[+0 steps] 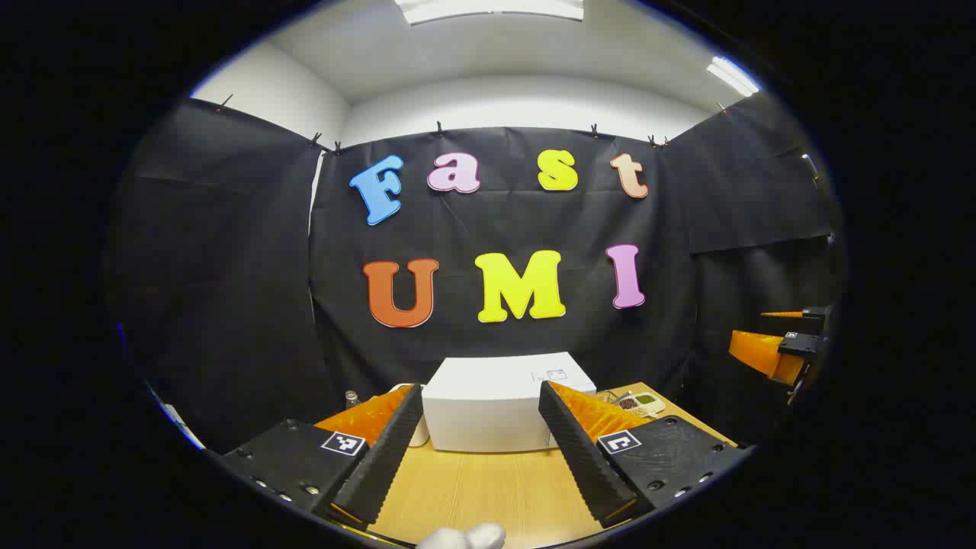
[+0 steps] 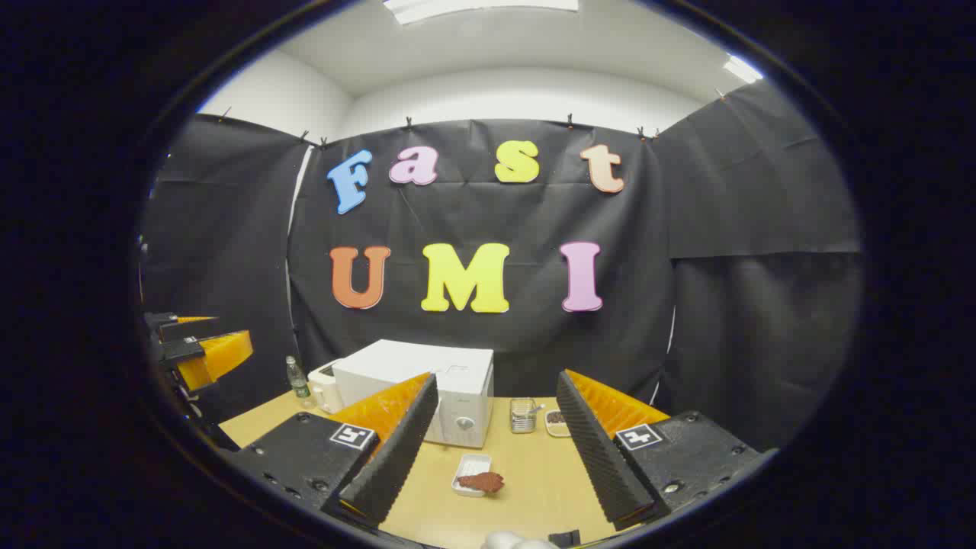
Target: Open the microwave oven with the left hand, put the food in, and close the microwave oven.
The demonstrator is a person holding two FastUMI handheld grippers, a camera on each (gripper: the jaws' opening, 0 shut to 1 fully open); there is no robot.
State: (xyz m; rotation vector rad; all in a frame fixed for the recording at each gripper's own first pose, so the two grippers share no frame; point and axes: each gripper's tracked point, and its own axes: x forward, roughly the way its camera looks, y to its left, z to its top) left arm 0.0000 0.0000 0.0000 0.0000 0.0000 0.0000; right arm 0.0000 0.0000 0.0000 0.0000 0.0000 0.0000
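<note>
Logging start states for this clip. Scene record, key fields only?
microwave: white, on table, door shut
food: reddish piece on small white tray, in front of microwave
left gripper: open, holds nothing, faces microwave
right gripper: open, holds nothing, above table
other items: bottle left of microwave; wire basket to its right

The left gripper (image 1: 482, 446) occupies the bottom centre of the left gripper view, its two ridged fingers spread wide apart. The right gripper (image 2: 496, 457) occupies the bottom centre of the right gripper view, fingers likewise spread, gripping nothing.
</note>
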